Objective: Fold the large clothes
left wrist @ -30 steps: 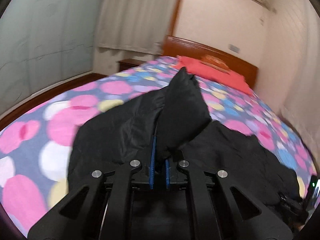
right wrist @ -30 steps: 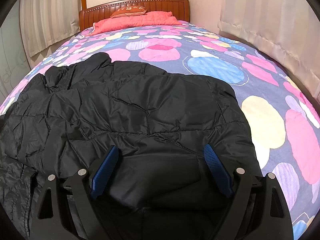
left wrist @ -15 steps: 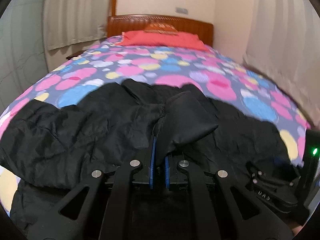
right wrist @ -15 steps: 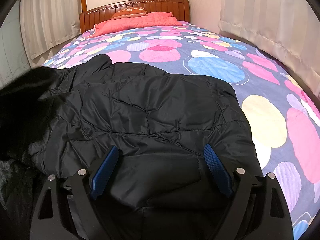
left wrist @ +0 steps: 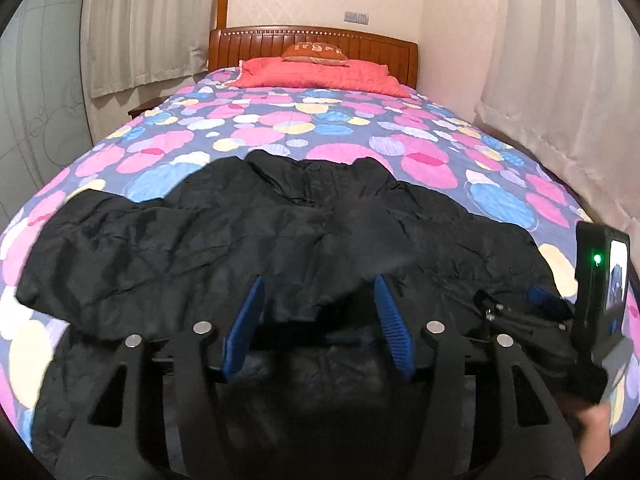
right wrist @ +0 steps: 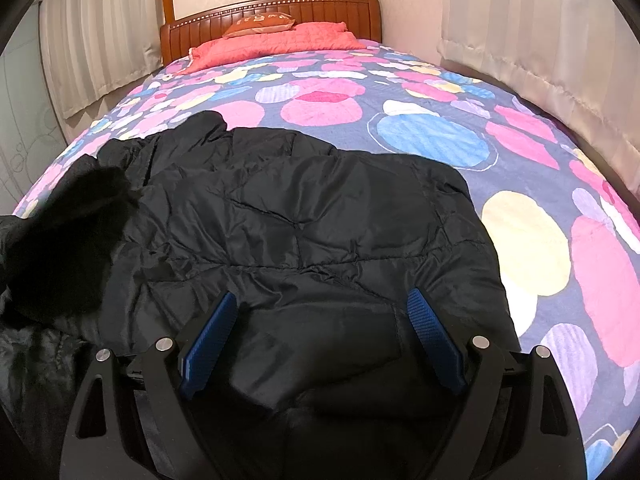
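Note:
A large black quilted jacket (left wrist: 280, 232) lies spread across the near part of the bed; it also fills the right wrist view (right wrist: 304, 220). My left gripper (left wrist: 318, 292) is open, its blue pads wide apart just above the jacket's near fold, holding nothing. My right gripper (right wrist: 322, 306) is open over the jacket's near right part, empty. A blurred black sleeve end (right wrist: 76, 232) drops at the left of the right wrist view. The right gripper's body with a green light (left wrist: 600, 280) shows at the right edge of the left wrist view.
The bed has a bedspread with pink, blue and yellow circles (left wrist: 320, 128). A red quilt and brown pillow (left wrist: 316, 68) lie against the wooden headboard (left wrist: 312, 38). Curtains (right wrist: 540, 32) hang along the right side and the far left. A low wooden stand (left wrist: 146, 106) is beside the bed.
My left gripper swung from facing the bed's left side to facing the headboard, carrying the pinched black sleeve over the jacket. It has now opened and let the sleeve go. The right gripper stayed still.

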`<state>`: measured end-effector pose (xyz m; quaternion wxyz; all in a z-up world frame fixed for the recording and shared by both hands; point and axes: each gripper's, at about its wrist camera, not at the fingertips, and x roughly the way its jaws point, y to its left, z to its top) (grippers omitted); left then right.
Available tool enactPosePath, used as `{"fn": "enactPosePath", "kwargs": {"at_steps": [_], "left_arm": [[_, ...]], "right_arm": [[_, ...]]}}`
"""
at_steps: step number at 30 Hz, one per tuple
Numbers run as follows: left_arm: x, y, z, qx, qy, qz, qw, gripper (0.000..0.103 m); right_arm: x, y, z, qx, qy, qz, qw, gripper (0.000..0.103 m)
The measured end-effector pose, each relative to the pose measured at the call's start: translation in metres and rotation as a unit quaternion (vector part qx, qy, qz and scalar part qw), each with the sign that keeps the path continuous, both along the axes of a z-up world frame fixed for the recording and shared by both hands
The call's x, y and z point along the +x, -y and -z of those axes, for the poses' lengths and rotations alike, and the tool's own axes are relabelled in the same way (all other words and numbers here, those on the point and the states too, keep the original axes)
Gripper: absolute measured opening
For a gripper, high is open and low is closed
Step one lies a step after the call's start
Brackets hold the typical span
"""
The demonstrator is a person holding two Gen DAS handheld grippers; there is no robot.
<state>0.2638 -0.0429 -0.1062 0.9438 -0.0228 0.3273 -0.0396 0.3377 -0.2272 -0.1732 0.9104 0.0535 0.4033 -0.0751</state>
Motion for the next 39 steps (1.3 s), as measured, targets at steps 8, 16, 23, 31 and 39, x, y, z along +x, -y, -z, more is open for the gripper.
{"fn": "enactPosePath", "kwargs": {"at_steps": [8,16,23,31,39], "left_arm": [[-0.030,-0.052,-0.015,0.006,0.020,-0.036,0.9991,0.059],[-0.039,-0.119,-0.004,0.014,0.009,-0.100,0.9948,0.059],[-0.039,-0.143,0.002,0.009,0.003,-0.113,0.9936,0.059],[-0.041,-0.154,-0.012,0.000,0.025,-0.115,0.9930,0.066],[-0.014,-0.155,-0.003,-0.001,0.010,-0.124,0.9922,0.066]], "right_arm": [[-0.002,-0.023,-0.031,0.067,0.015,-0.023,0.997,0.086],[0.038,-0.089,-0.028,0.107,-0.006,-0.081,0.991,0.086],[0.055,-0.131,-0.017,0.111,-0.033,-0.137,0.984,0.023],[0.037,-0.067,-0.058,0.061,0.045,-0.080,0.994,0.017],[0.041,0.004,-0.019,0.058,-0.006,-0.029,0.998,0.017]]}}
